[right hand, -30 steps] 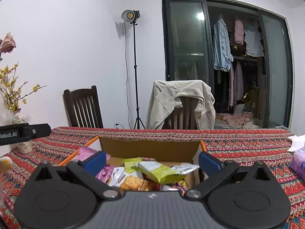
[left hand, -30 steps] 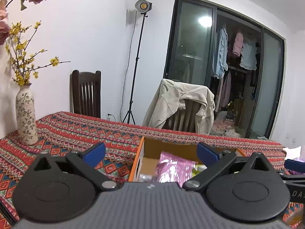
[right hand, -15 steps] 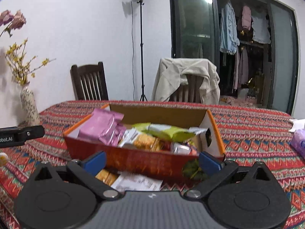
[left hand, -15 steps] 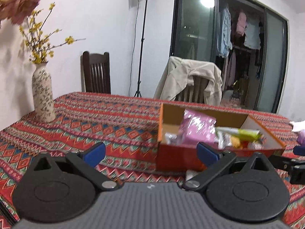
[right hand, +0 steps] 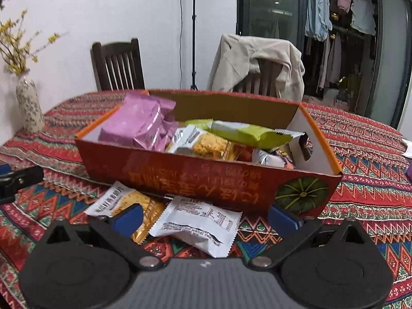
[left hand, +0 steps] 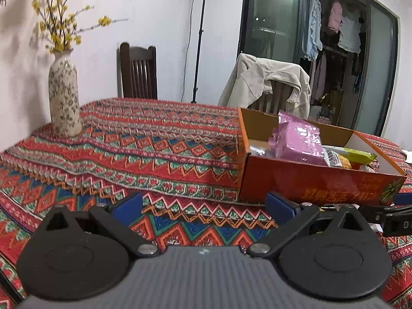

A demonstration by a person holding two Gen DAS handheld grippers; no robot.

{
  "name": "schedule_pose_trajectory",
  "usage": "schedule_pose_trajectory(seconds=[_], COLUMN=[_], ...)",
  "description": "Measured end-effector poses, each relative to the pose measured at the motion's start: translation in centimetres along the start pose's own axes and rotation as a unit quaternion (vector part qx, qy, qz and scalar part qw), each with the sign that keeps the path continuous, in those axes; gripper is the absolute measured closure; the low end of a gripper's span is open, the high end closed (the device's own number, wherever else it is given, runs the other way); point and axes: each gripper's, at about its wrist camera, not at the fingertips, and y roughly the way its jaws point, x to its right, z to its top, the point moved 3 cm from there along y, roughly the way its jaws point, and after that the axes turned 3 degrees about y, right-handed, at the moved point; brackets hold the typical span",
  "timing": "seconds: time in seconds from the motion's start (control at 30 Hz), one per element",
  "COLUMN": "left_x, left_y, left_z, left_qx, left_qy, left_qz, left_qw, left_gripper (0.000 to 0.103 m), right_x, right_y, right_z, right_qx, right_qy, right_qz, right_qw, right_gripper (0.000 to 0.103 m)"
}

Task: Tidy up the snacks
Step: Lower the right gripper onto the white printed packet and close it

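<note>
Right wrist view: the right gripper [right hand: 204, 215], jaws spread wide and holding nothing, hovers low over the patterned tablecloth [right hand: 365, 180]. Two loose snack packets lie between its blue fingertips [right hand: 128, 216]: a white packet [right hand: 198, 225] with a printed nutrition table, too small to read, and to its left a gold-and-white packet [right hand: 126, 202], both just in front of the orange cardboard box [right hand: 206, 180]. The box holds a pink packet [right hand: 139, 126], a green packet [right hand: 247, 134] and further wrappers; its near wall bears yellow characters, upside down and blurred, and a pumpkin picture. Left wrist view: the left gripper [left hand: 203, 207], likewise wide open and empty, sits to the left of the box [left hand: 309, 180], its right fingertip just before the box's near wall. A flowered vase [left hand: 64, 97] stands far left; two chairs, one draped with a beige jacket [left hand: 267, 85], stand beyond the table.
</note>
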Motion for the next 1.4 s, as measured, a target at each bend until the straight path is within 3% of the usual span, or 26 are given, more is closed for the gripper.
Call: schedule_pose_trajectory(seconds=[0.47,0.93,1.17,1.23,1.4], left_x=[-0.9,-1.5,-1.9,-2.0,-2.1], left_y=[0.2,0.1,0.4,0.4,0.4], left_z=[-0.2,-0.3,-0.4,-0.4,-0.4], left_qx=[0.001,-0.003,-0.010,-0.011,-0.009], left_qy=[-0.022,-0.042,-0.053,-0.056,-0.058], left_qz=[0.000,-0.001,-0.003,-0.006,-0.008], left_qw=[0.9998,0.9991,0.9985,0.9983,0.9982], left_gripper=[0.000,0.000,0.000,0.000,0.000], right_x=[-0.3,0.5,1.0,0.9,0.2], right_y=[5.1,4.5,4.2,3.8,2.7], right_z=[-0.1,-1.3,-1.5,-1.5,-1.3], right_qx=[-0.071,-0.046,-0.055,-0.050,-0.037], right_qy=[0.024,0.014,-0.006,-0.009,-0.021], right_qz=[-0.021,-0.007,0.019,0.025,0.048], right_qw=[0.997,0.999,0.998,0.998,0.998], right_gripper=[0.000,0.000,0.000,0.007,0.041])
